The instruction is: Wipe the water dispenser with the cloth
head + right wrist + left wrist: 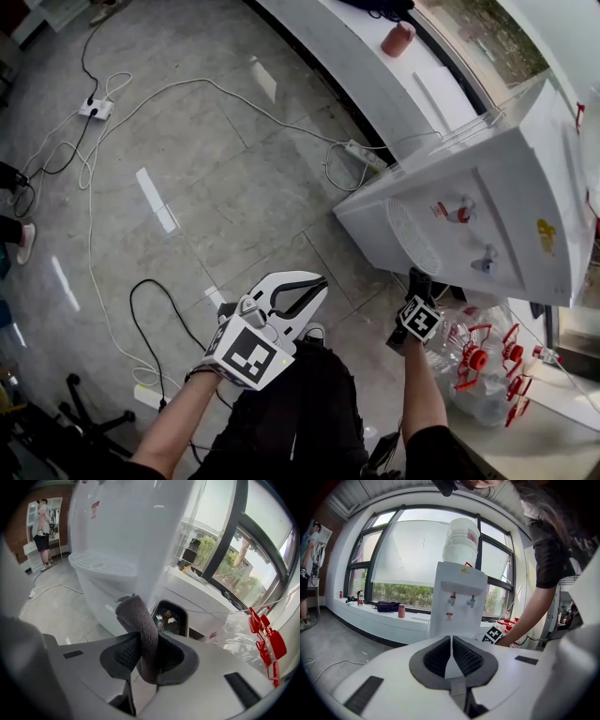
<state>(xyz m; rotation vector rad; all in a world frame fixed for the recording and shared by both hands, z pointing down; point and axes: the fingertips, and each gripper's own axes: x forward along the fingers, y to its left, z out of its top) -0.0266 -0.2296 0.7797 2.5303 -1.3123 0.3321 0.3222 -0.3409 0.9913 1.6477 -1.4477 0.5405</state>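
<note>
This is an office-like workroom: grey floor tiles (216, 187) fill the middle of the head view, crossed by loose cables (187, 84) running to a power strip (97, 109) at upper left. A long white window ledge (347, 47) runs along the top, a water dispenser (497, 187) stands at right with empty jugs (478, 375) at lower right, and a wheeled chair base (89, 412) shows at lower left. Tall dark-framed windows (408, 555) span the upper half of the left gripper view.
</note>
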